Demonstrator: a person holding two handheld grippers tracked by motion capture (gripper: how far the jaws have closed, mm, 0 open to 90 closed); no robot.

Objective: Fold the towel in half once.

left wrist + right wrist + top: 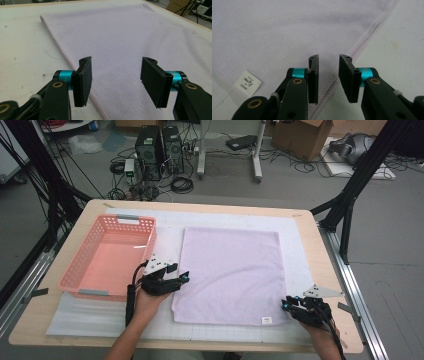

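One lilac towel (231, 275) lies flat just right of the pink basket (107, 257). I hold my left gripper (182, 278) at the towel's left hem, jaws wide; my right gripper (285, 304) straddles its near right hem, jaws narrow, gripping nothing.

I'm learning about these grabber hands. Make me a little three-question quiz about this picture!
1. True or false: the lilac towel lies flat and unfolded on the table.
2. Which edge of the towel does the right gripper hover over? A) its hemmed right edge, near the corner with the white label B) its far edge C) its middle
3. Fill in: the pink basket stands to the ____ of the towel, seen from above.

Key:
1. True.
2. A; the hem runs between its open fingers, which are not pressing on it.
3. Left; the left gripper hovers at the towel's left edge, beside the basket.
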